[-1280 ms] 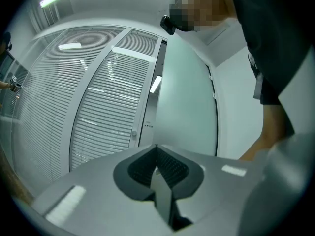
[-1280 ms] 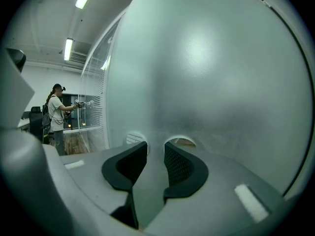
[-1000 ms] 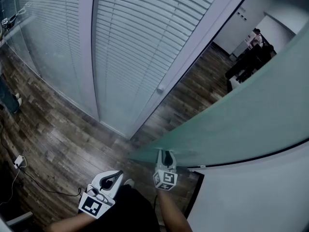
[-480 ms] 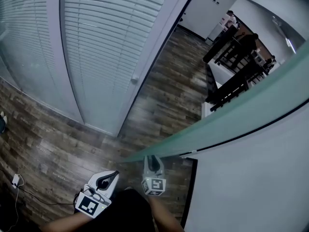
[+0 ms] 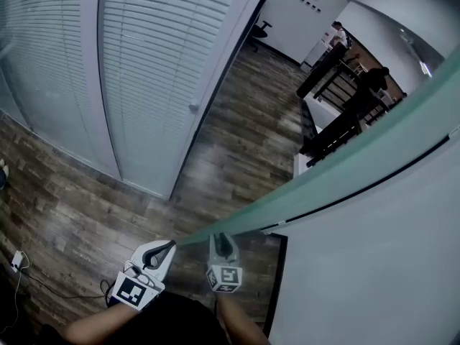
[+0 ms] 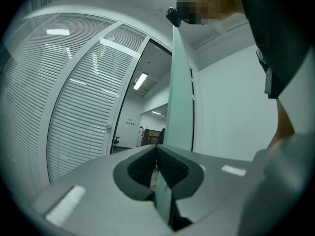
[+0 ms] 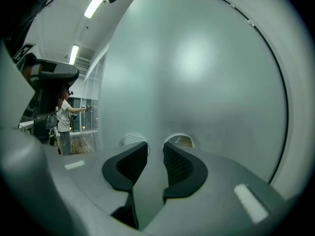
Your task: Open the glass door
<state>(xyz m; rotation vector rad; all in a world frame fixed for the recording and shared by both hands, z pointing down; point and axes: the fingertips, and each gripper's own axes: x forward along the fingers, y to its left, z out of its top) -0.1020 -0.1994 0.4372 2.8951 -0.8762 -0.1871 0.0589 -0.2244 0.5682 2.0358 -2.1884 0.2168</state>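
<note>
The frosted green glass door (image 5: 345, 171) runs from low centre to upper right in the head view, swung partly away from its dark frame. My right gripper (image 5: 223, 241) sits at its near end. In the right gripper view the door's face (image 7: 197, 73) fills the picture, and the right gripper (image 7: 155, 154) has its jaws closed on a pale upright piece, which looks like the door's handle. My left gripper (image 5: 164, 249) hangs just left of the door's end, apart from it. Its tips meet with nothing held in the left gripper view (image 6: 156, 154), where the door (image 6: 179, 107) stands edge-on ahead.
A wall of white blinds (image 5: 144, 63) with a slanted white post (image 5: 215, 70) stands to the left. Dark wood floor (image 5: 237, 142) leads through the doorway to dark tables and people (image 5: 338, 113). A white wall (image 5: 374, 279) lies at the right. A cable (image 5: 43, 286) trails on the floor.
The door has swung further away from its frame, so more of the floor and room beyond shows. Both grippers have shifted left with it, the right one staying at the door's end.
</note>
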